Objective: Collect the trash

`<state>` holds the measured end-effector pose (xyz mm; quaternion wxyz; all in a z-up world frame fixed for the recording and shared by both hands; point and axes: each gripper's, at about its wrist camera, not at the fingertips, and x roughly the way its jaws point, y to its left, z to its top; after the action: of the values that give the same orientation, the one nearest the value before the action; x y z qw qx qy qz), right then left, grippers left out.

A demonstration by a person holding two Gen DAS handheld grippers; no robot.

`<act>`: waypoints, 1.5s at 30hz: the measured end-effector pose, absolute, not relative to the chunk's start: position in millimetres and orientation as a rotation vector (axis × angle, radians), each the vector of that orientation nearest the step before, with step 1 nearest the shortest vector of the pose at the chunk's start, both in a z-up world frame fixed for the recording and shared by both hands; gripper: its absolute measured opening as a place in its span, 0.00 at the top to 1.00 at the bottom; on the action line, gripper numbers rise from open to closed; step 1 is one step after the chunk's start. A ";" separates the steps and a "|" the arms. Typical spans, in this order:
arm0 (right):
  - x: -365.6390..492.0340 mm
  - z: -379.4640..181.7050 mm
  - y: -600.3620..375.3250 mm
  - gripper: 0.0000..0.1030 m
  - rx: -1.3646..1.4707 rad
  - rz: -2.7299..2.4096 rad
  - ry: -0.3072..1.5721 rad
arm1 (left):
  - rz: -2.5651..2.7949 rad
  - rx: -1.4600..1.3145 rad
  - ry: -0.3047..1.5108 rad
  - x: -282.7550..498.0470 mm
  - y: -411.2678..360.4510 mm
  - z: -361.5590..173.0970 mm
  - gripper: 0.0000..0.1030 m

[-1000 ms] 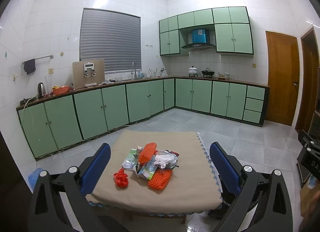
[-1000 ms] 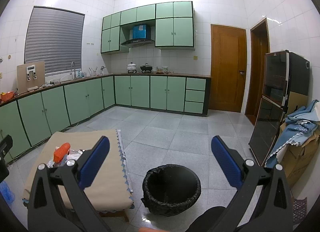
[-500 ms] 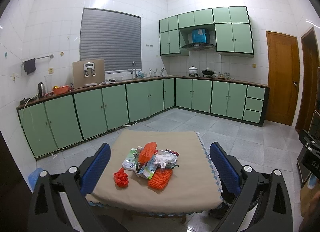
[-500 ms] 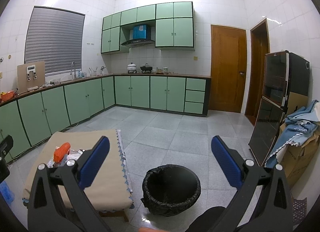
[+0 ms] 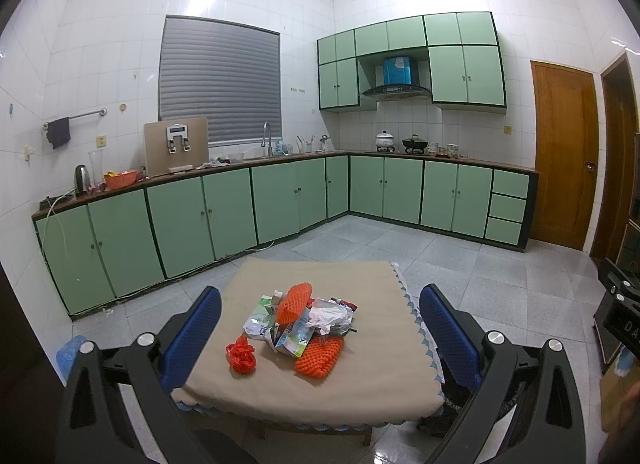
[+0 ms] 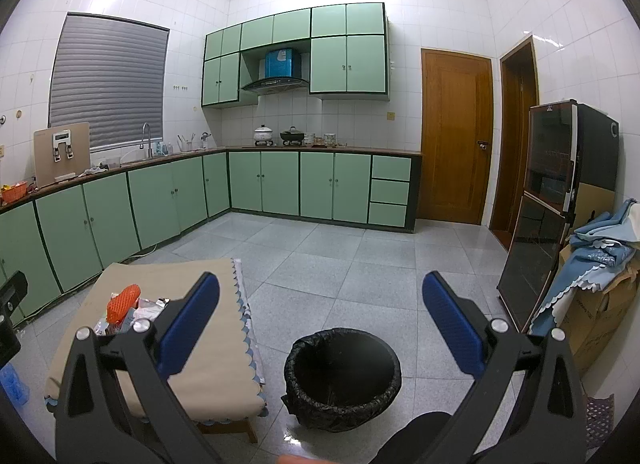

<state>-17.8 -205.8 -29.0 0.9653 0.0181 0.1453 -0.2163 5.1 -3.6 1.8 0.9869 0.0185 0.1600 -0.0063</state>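
Note:
A heap of trash [image 5: 300, 324] lies on a low table with a beige cloth [image 5: 360, 384]: orange foam nets, crumpled white paper, printed wrappers, and a small red scrap [image 5: 241, 354] apart at the left. My left gripper [image 5: 320, 328] hangs open above and in front of the table, nothing between its blue pads. In the right wrist view a round bin with a black liner [image 6: 343, 378] stands on the floor right of the table [image 6: 216, 376], and the heap's orange net [image 6: 123, 302] shows. My right gripper [image 6: 320, 324] is open over the bin, holding nothing.
Green cabinets [image 5: 224, 220] line the left and back walls. Two wooden doors [image 6: 456, 136] stand at the right. A dark glass cabinet [image 6: 548, 208] and a cardboard box with blue cloths [image 6: 600, 264] sit by the right wall. Grey tiled floor [image 6: 340, 256] lies beyond the table.

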 end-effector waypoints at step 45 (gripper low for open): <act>229.7 -150.2 -48.4 0.06 -0.076 0.128 0.655 | 0.105 -0.058 0.700 193.0 156.7 -201.8 0.18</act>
<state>229.7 -48.4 -150.2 0.9440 -0.0375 0.3216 0.0628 193.0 156.7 -201.8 0.9377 -0.0285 0.3425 0.0514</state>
